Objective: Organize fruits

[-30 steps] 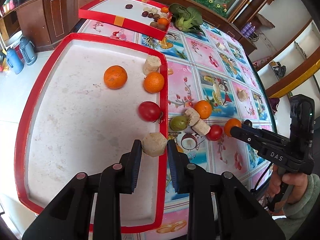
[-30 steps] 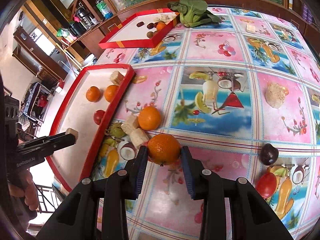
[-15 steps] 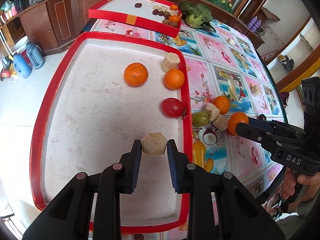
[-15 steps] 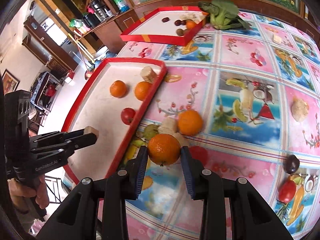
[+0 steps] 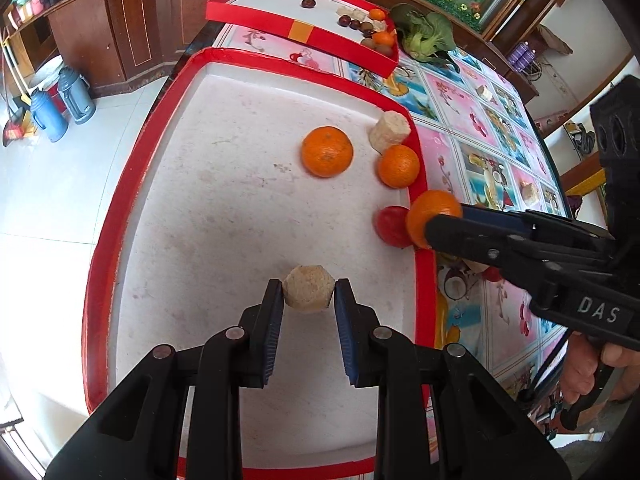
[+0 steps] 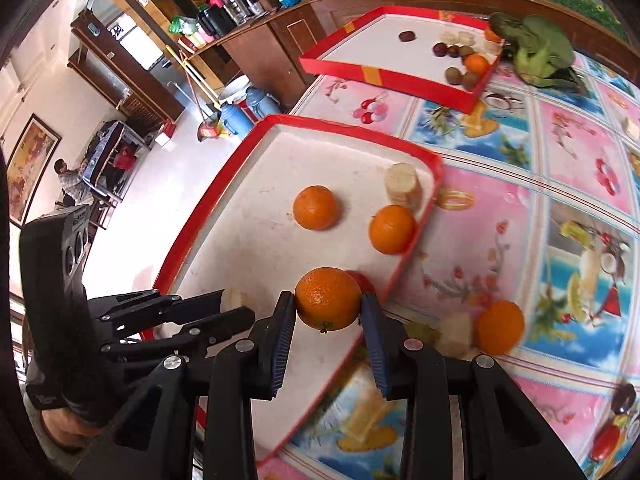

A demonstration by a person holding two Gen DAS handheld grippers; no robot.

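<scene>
My left gripper (image 5: 309, 295) is shut on a beige hexagonal chunk (image 5: 308, 288) held over the white floor of the near red-rimmed tray (image 5: 104, 240). My right gripper (image 6: 328, 308) is shut on an orange (image 6: 328, 298), held above the tray's right rim (image 6: 404, 268); the same held orange (image 5: 430, 216) shows in the left wrist view in front of a red tomato (image 5: 390, 226). In the tray lie two oranges (image 5: 327, 151) (image 5: 399, 166) and a beige cylinder piece (image 5: 389, 131).
A second red tray (image 6: 384, 76) with small fruits stands at the back beside a leafy green vegetable (image 6: 536, 50). On the patterned tablecloth lie another orange (image 6: 500, 326), a beige chunk (image 6: 456, 332), a dark fruit (image 6: 624, 398) and a tomato (image 6: 606, 442). The floor drops off left of the tray.
Both grippers have moved left. The left one carried its chunk from the tray's right rim to over the tray floor. The right one brought its orange from the tablecloth to the tray's rim.
</scene>
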